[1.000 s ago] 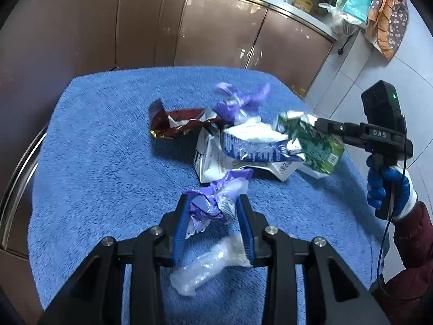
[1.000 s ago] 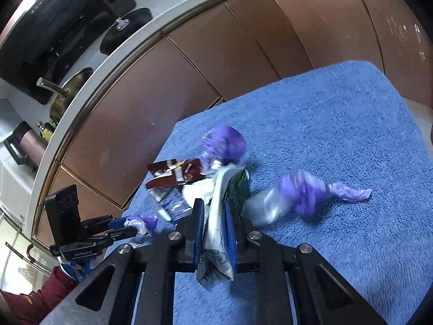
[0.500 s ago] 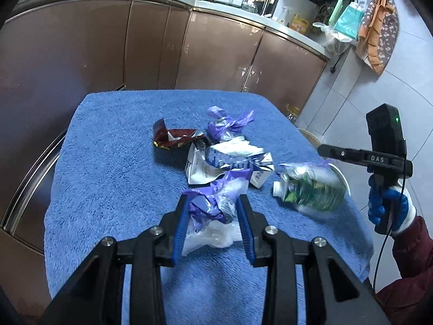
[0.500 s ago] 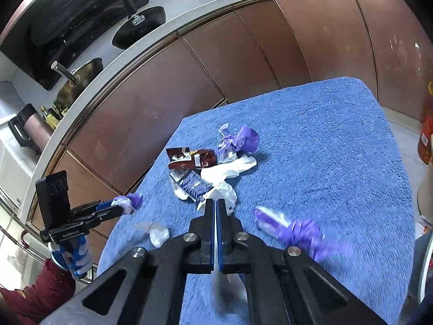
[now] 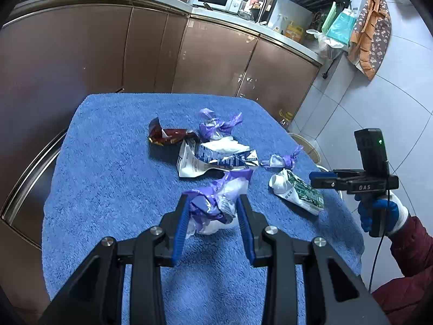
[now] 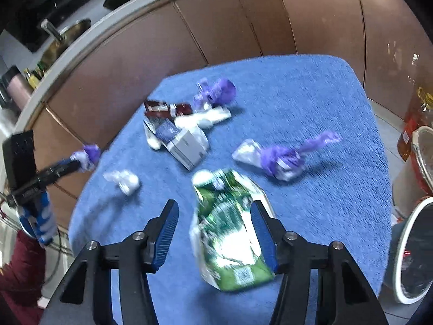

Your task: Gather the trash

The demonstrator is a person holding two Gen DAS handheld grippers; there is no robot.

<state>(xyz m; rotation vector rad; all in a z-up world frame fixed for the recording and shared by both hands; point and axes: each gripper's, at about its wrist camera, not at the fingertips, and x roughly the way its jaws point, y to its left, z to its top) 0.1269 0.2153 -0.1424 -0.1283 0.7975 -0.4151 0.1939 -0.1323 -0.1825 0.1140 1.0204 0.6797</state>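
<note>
The left gripper (image 5: 213,216) is clamped on a crumpled purple-and-white plastic wrapper (image 5: 216,203), held clear above the blue terry cloth (image 5: 108,189) that covers the table. The right gripper (image 6: 213,233) has just been opening: its jaws stand apart, and the crushed green-and-white carton (image 6: 230,227) lies between them on the cloth, the pads not visibly pressing on it.

Seen along the right gripper's fingers, the carton sits dead ahead at twelve o'clock, its long axis running from six to twelve with the white round cap (image 6: 203,177) at the far end. So the fingers straddle its width, not its length. In the left wrist view the same carton lies out at about three o'clock from the held wrapper, well apart; the right hand (image 5: 381,214) is plainly the nearer one.

The rest of the litter, a dark red foil wrapper (image 5: 167,136), a flattened white-and-blue box (image 5: 213,159) and a twisted purple bag (image 6: 281,158), lies farther off between eleven and one o'clock.

My guess is that the carton is the next thing to be dealt with. Closing across its width should work, though the flattened sides may slip.
</note>
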